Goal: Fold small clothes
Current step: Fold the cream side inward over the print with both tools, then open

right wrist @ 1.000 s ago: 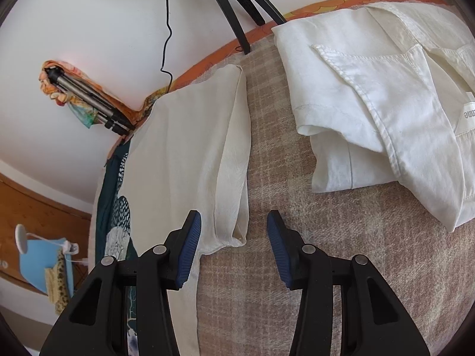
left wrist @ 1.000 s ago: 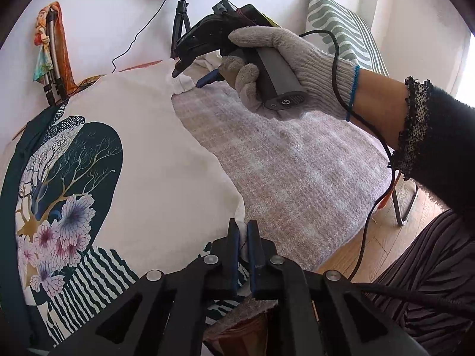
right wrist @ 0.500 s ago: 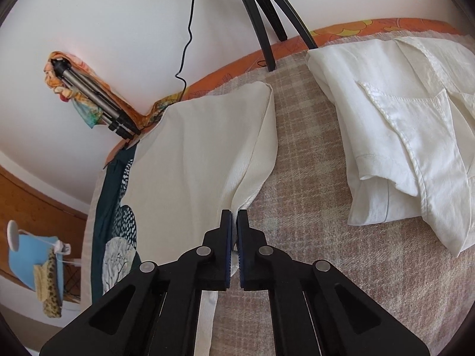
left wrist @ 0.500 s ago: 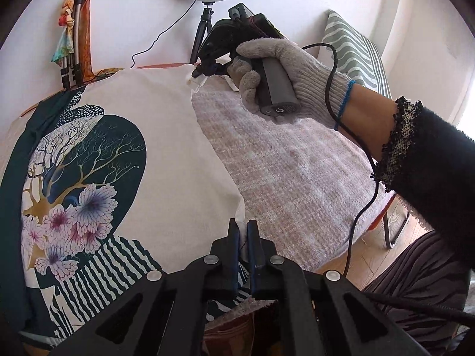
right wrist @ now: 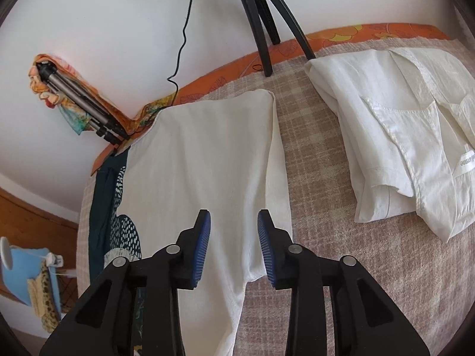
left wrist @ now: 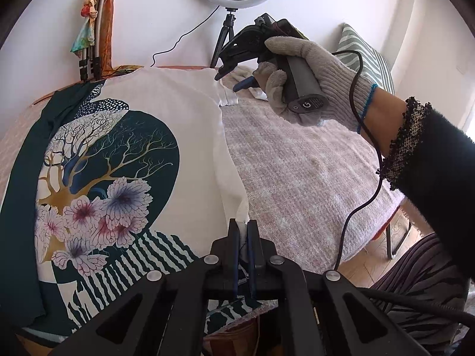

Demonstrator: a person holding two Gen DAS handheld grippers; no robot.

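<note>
A cream garment with a dark teal tree-and-flower print [left wrist: 124, 160] lies spread on the checked cloth of the table [left wrist: 297, 172]. My left gripper [left wrist: 242, 231] is shut on its near right hem corner. My right gripper [right wrist: 234, 234] is open above the garment's far sleeve [right wrist: 225, 154], holding nothing; it also shows in the left wrist view [left wrist: 234, 78], held by a gloved hand over the sleeve's edge.
A folded white shirt [right wrist: 409, 148] lies on the table to the right of the sleeve. A ring-light tripod [left wrist: 228, 32] stands at the table's far edge, and a folded tripod [left wrist: 92, 44] leans on the wall. A striped cushion [left wrist: 368, 56] is at far right.
My right gripper closed on the sleeve edge, then opened and let it go; the sleeve now lies flatter. My left gripper stayed shut on the hem corner.
</note>
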